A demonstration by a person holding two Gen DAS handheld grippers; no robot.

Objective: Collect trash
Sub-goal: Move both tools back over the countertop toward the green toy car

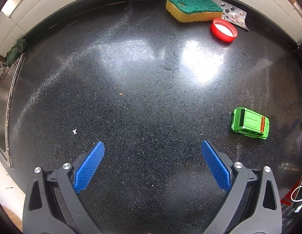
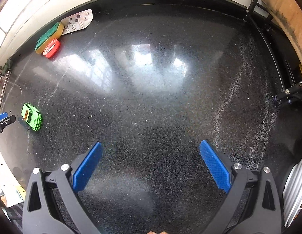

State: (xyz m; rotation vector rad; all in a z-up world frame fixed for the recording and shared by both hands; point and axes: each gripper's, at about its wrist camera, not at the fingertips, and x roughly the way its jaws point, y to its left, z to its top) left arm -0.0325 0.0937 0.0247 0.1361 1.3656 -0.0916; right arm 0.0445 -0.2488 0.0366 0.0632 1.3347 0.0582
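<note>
In the left wrist view, the left gripper is seen above a black speckled countertop, its two blue-padded fingers spread wide with nothing held between them. At the far edge of the counter, a yellow sponge with a green scouring face is seen lying flat. Tucked partly under its right end is a used silver blister pack, and just in front of that a red bottle cap rests open side up, touching or nearly touching both. A green toy car is found to the right, well apart from that cluster and nearer the gripper. A small white scrap and scattered crumbs are seen on the counter ahead of the left finger. A steel sink rim and a dark green cloth appear at the left edge; these are hardly visible in the other view.

In the right wrist view, the right gripper is likewise shown wide open and empty over bare countertop. The same sponge, blister pack and cap are pushed to the far left, with the toy car at the left edge. Just beside the car, a blue tip of the left gripper is caught. Shown only here are a black metal frame at the right and a ribbed silver object at the lower right.
</note>
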